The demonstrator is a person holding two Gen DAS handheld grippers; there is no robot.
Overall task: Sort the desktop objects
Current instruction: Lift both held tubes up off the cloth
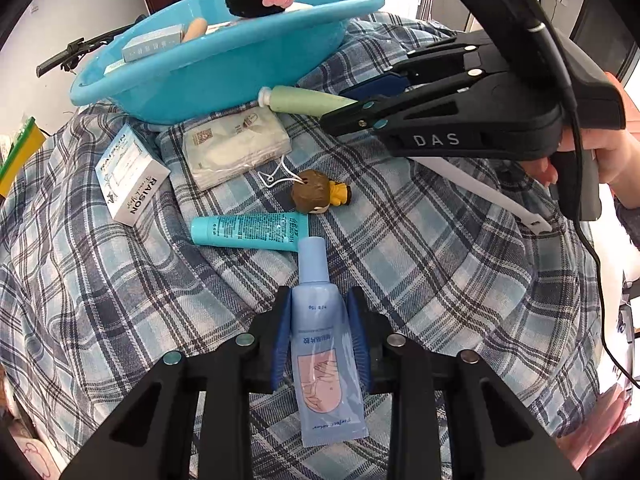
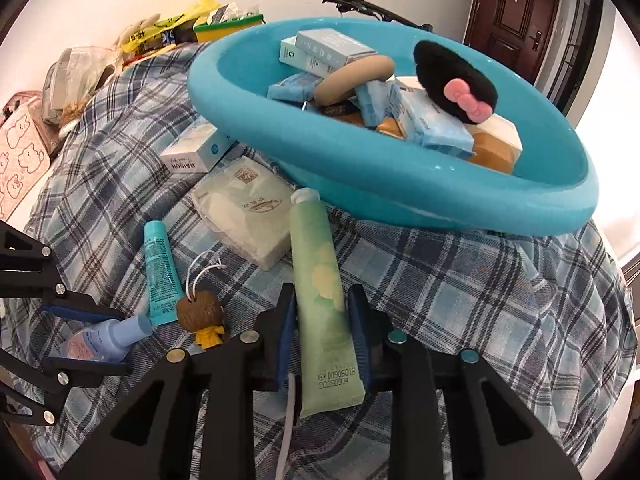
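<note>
Blue tube [image 1: 320,344] — pinched by left fingers [image 1: 280,344]; green tube [image 2: 324,308] — pinched by right fingers [image 2: 362,336].

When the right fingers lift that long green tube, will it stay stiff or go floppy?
The green tube will probably bend a little: it looks like soft squeezable plastic with a flat crimped end. It likely won't roll, because that end lies flat on the cloth. It seems light, and the right gripper has it between its fingers near the middle, so it should lift level.

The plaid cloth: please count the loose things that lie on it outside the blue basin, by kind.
Tubes: 3, the green tube, the teal tube, the pale blue tube
Boxes: 1, the RAISON box
Tissue packs: 1
Doll charms: 1
Total: 6
</note>
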